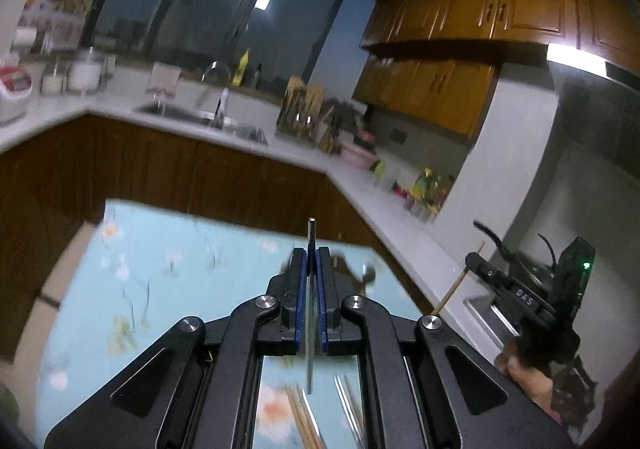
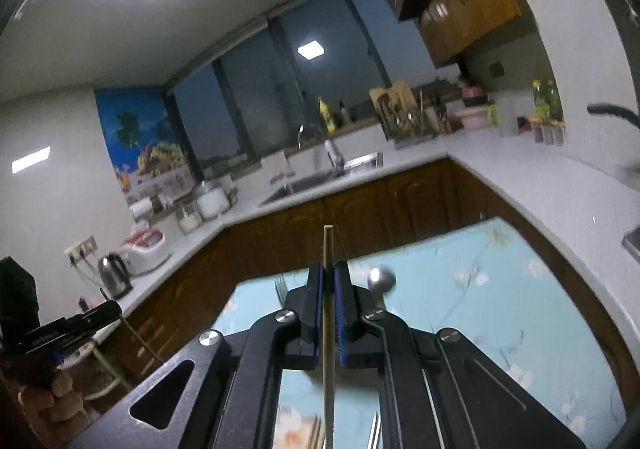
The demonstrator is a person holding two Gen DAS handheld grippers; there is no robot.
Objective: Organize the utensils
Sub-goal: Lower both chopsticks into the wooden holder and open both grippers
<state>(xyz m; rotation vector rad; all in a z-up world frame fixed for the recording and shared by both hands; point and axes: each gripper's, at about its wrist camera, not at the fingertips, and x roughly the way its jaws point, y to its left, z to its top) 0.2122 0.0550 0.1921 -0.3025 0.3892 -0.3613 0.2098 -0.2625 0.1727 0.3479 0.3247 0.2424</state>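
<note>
both sets of fingers are pinched shut on something thin: the left gripper (image 1: 311, 265) clamps a slim metal chopstick (image 1: 311, 233) whose tip pokes up past the blue pads, and the right gripper (image 2: 329, 281) clamps a wooden chopstick (image 2: 327, 249) the same way, each held up in the air above the tabletop (image 2: 500, 313) with its pale blue flowered cloth. judging by this, the sorting is only partway through. more utensils lie loose on the cloth: a metal spoon (image 2: 381, 279) and a fork (image 2: 280, 285) just beyond the right gripper, and below the left gripper a bundle of wooden chopsticks (image 1: 302, 419) beside a few metal ones (image 1: 348, 405). whether those two groups are finished piles i cannot tell, and no holder or tray on the tabletop is in view. around the room, a white counter (image 1: 384, 205) carries a sink (image 1: 200, 117), a utensil rack (image 1: 300, 109) and bottles, well apart from the tabletop. nothing blocks either gripper, though the two held sticks could cross if brought together.
</note>
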